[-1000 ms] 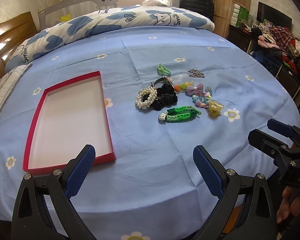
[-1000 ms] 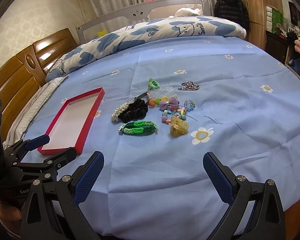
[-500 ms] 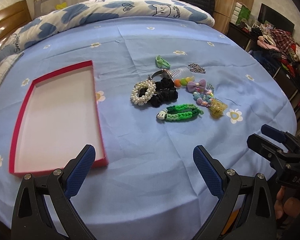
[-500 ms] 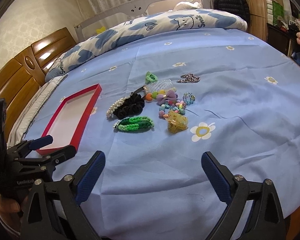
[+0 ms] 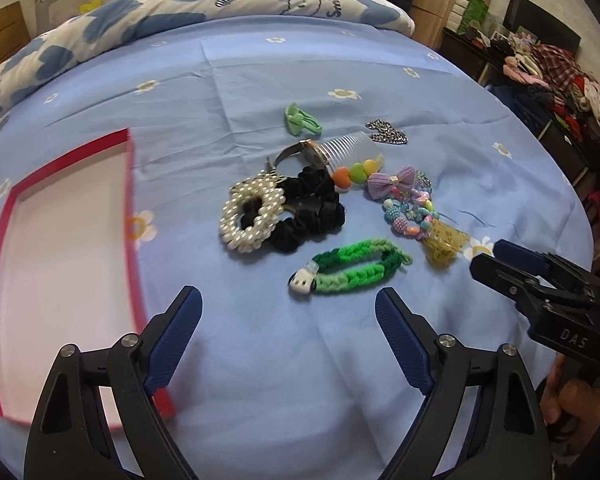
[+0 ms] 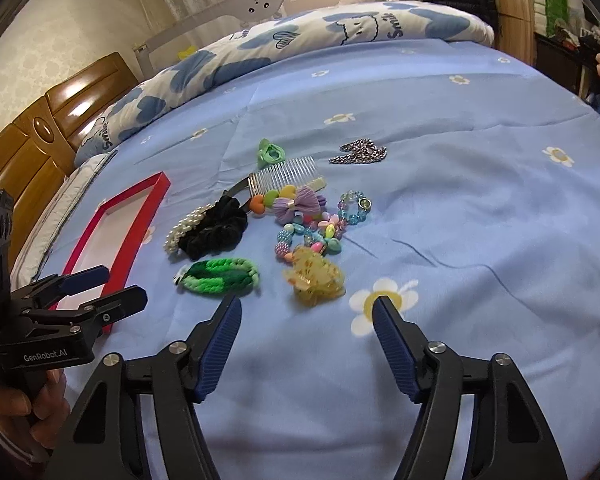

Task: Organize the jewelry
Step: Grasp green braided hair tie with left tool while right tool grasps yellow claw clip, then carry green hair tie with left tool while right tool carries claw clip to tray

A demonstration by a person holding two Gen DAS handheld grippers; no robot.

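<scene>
A: Both grippers are closer to the pile than a second ago. Left wrist view: the left gripper (image 5: 288, 304) hangs jaws wide, holding nothing, with the green braided yarn bracelet (image 5: 350, 266) just beyond its fingertips. The shallow red-rimmed cardboard tray (image 5: 130, 216) lies to the left, apart from the pile. The white pearl scrunchie (image 5: 252, 216) touches the black velvet scrunchie (image 5: 308, 210).

B: Right wrist view?

A: The right gripper (image 6: 306, 314) also stands spread and empty, its tips framing the translucent yellow claw clip (image 6: 315, 280) from the near side. Beyond it sit the pastel beaded bracelet (image 6: 308, 238), the lilac fabric bow (image 6: 298, 206) and the clear plastic comb (image 6: 284, 176).

B: Meaning?

A: Approach phase, likely; nothing grasped, nothing in the tray. Probable first picks: green bracelet left, yellow clip right.
</scene>
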